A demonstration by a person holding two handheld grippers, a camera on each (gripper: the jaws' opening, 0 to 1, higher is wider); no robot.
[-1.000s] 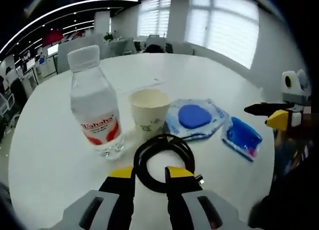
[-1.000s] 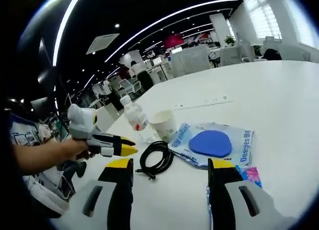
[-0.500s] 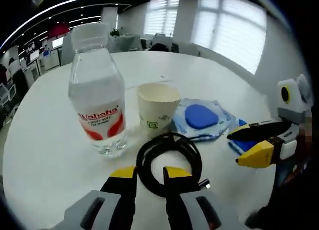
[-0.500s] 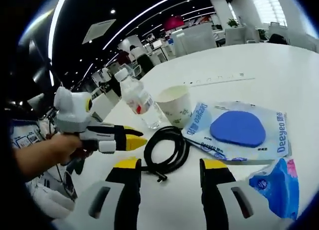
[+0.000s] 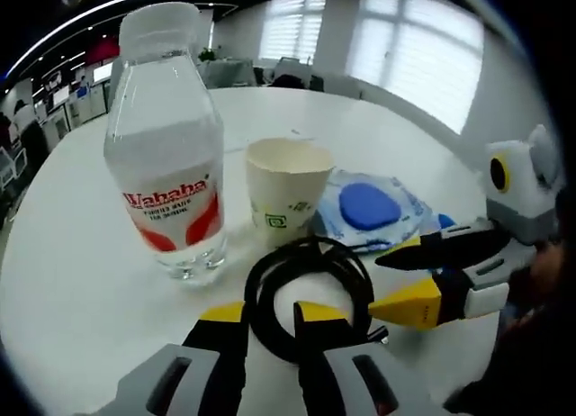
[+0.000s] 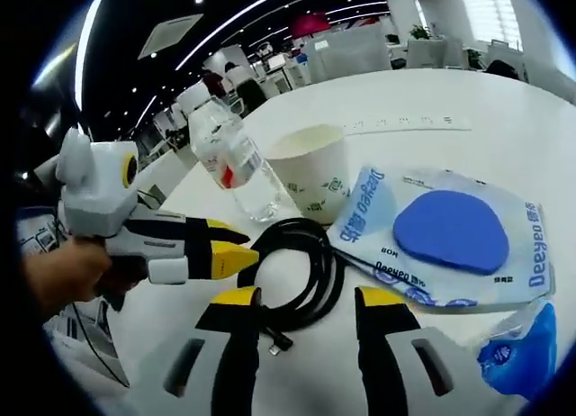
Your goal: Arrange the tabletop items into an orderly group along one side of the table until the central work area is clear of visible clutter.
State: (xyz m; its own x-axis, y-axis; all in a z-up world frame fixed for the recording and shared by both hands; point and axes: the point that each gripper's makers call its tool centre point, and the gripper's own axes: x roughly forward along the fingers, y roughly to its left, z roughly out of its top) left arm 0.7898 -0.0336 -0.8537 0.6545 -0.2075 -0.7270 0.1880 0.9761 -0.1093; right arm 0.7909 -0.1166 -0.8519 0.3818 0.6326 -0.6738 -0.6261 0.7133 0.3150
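Two tools close on one coiled black cable (image 5: 304,290), low and centre in the left gripper view. Left tool (image 5: 270,315) has narrow jaws straddling the near loop, not visibly clamped; right tool (image 5: 407,279) comes in from the right, jaws apart. Behind the cable: bottle (image 5: 169,155) upper left, paper cup (image 5: 286,187), blue packet (image 5: 371,207), all on the white worktop (image 5: 81,281).
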